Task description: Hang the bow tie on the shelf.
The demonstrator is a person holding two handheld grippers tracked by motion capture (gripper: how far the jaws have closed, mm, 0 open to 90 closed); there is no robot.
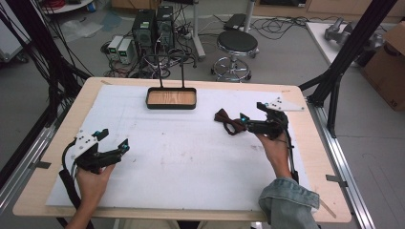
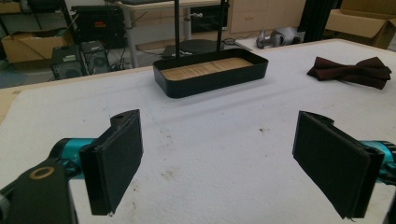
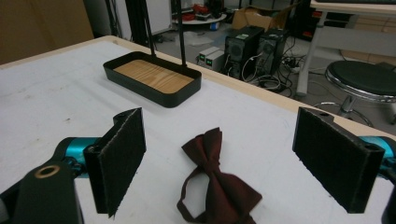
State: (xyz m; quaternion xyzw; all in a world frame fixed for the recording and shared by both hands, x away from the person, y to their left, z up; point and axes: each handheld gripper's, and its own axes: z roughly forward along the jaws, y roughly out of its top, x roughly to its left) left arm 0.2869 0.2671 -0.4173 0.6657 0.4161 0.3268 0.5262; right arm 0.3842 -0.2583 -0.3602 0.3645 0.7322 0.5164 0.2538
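Note:
A dark red bow tie [image 1: 228, 122] lies flat on the white mat [image 1: 191, 157], right of the middle. My right gripper [image 1: 249, 116] is open right beside it, pointing left. In the right gripper view the bow tie [image 3: 215, 186] lies low between the two spread pads [image 3: 122, 158], touching neither. My left gripper [image 1: 114, 140] is open near the mat's left edge with nothing between its fingers. The left gripper view has the bow tie [image 2: 353, 71] far off at the upper right. A black tray [image 1: 171, 106] with a wooden bottom stands at the back centre.
Two thin black rods rise behind the tray [image 2: 212, 83]. The tray [image 3: 154, 95] is up and left of the bow tie in the right gripper view. Beyond the table's far edge stand a stool [image 1: 237, 44] and computer towers [image 1: 154, 26]. A black frame post [image 1: 351, 47] is at the right.

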